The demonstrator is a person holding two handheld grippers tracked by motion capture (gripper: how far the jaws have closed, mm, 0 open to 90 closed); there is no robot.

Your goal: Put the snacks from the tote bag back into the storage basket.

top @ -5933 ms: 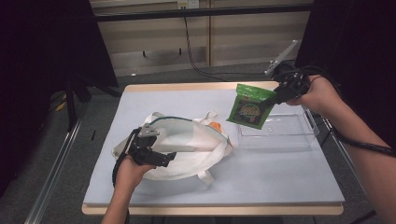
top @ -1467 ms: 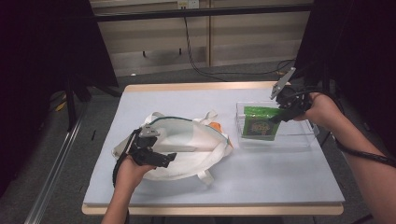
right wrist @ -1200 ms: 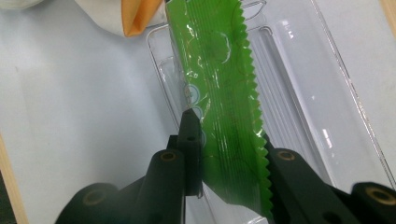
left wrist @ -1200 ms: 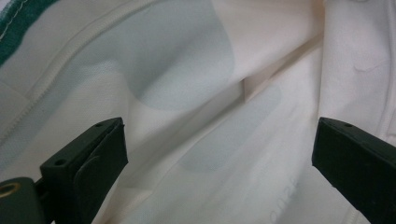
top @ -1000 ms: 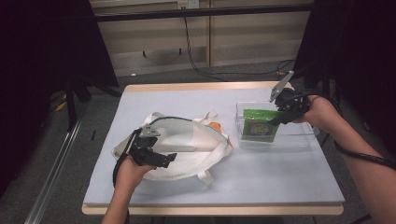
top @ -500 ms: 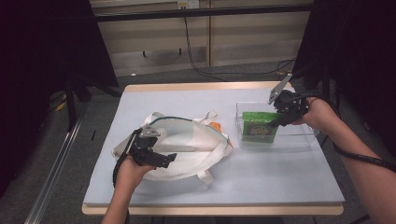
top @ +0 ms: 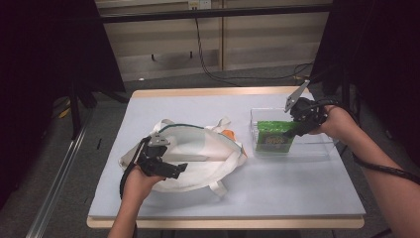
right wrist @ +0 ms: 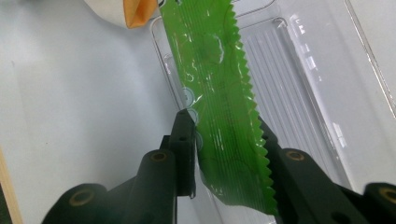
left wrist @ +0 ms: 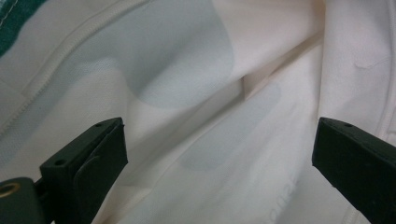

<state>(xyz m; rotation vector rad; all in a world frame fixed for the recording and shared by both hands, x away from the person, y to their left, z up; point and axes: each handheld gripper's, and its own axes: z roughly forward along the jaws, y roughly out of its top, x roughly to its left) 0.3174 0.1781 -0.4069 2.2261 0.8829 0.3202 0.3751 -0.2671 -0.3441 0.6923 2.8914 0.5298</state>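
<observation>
A green snack packet (top: pixel 275 136) stands leaning in a clear plastic tray (top: pixel 317 146) at the right of the table. My right gripper (top: pixel 292 130) is at the packet's top edge. In the right gripper view the packet (right wrist: pixel 219 93) lies between the jaws of my right gripper (right wrist: pixel 224 120), which have just been opening and stand apart around it. A white tote bag (top: pixel 198 148) lies at the left. My left gripper (top: pixel 171 167) rests on it, open, with white fabric (left wrist: pixel 210 93) spread between its wide jaws (left wrist: pixel 219 135).
Something orange (top: pixel 229 134) pokes out at the bag's right edge, close to the tray (right wrist: pixel 299 70). Bag handles (top: pixel 218 188) trail toward the front. The pale table (top: pixel 277 188) has free room in front of the tray and bag.
The right gripper brought the green packet down from the air into the tray, and the packet now leans there. The left hand and bag have not moved.
</observation>
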